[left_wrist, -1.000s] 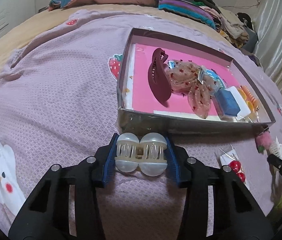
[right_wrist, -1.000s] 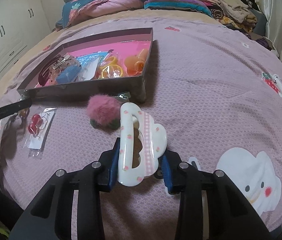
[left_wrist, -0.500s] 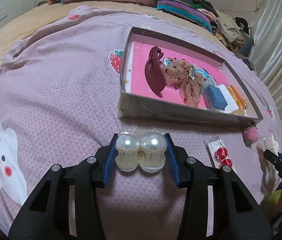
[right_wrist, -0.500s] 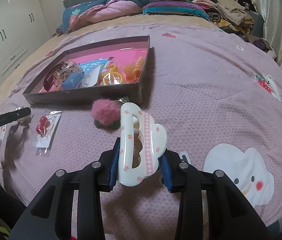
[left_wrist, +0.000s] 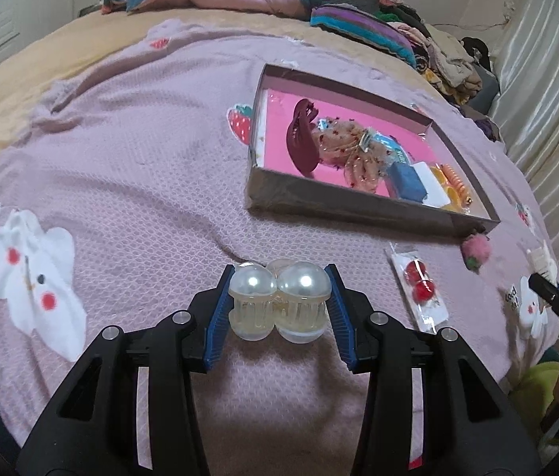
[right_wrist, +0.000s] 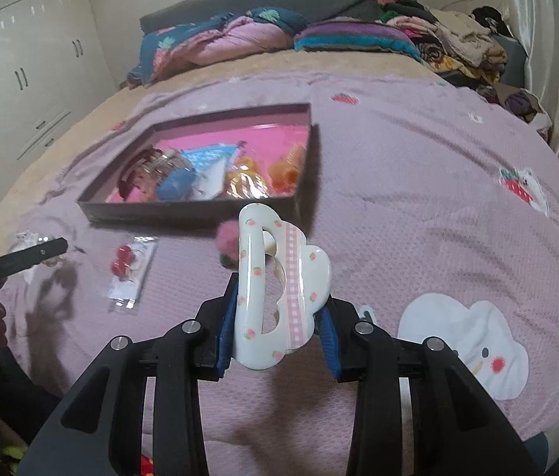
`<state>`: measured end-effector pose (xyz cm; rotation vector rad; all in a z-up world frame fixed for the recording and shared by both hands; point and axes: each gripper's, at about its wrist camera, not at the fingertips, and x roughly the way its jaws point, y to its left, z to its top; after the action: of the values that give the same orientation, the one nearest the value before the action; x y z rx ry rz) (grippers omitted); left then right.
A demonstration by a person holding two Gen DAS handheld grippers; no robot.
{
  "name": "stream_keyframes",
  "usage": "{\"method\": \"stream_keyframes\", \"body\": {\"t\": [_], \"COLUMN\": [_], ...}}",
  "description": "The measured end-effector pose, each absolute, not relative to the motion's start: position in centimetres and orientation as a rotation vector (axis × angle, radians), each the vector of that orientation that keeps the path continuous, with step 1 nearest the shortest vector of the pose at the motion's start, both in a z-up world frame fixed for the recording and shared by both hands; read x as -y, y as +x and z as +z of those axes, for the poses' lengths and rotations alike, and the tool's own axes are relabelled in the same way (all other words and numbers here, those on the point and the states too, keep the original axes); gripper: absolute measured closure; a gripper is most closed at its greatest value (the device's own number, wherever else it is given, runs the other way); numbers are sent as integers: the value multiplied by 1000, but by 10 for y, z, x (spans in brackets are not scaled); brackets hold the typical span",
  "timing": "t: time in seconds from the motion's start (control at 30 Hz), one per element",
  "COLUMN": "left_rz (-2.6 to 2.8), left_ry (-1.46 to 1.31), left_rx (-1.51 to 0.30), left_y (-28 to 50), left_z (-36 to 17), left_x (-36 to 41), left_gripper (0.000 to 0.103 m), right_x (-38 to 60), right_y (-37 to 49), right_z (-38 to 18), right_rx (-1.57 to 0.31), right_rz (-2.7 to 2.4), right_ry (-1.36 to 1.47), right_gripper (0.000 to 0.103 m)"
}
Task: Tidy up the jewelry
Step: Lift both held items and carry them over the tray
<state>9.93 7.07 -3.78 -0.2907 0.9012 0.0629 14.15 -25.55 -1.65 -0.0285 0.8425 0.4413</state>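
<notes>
A: Pink bedspread [left_wrist: 128, 182] is spread across the whole bed, and the box [left_wrist: 342, 206] is set on it at the far right, presumably so loose pieces can be gathered into it.

B: Left gripper [left_wrist: 279, 297] is seen pinching a pearl clip [left_wrist: 279, 301] by its sides, blue pads pressed on both domes, lifted clear of the cover.

A: Right gripper [right_wrist: 277, 317] is clamped on a white claw clip [right_wrist: 279, 289], held upright, likely for dropping into the box [right_wrist: 184, 210].

B: From the right view, orange hair ties are shown at the box's right end; a maroon clip [left_wrist: 301, 146] is shown plainly only from the left.

A: Cherry earrings [right_wrist: 128, 265] and a pompom [left_wrist: 475, 250] are left lying near the box, not yet sorted.
</notes>
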Motion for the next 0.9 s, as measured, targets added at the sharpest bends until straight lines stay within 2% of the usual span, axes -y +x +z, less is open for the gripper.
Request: {"method": "stream_keyframes", "body": {"t": [0.5, 0.9], "left_rz": [10, -32], "left_ry": [-251, -205], "left_rx": [-779, -744], "left_y": [97, 136], "left_z": [28, 47], "left_x": [-47, -26], "left_gripper": [67, 67], "right_x": [229, 214], "right_y": [127, 147], "right_z": [37, 70], "right_rx": [-723, -638], "right_rz": [568, 602], "right_ry": [-38, -48], "right_gripper": [69, 69]}}
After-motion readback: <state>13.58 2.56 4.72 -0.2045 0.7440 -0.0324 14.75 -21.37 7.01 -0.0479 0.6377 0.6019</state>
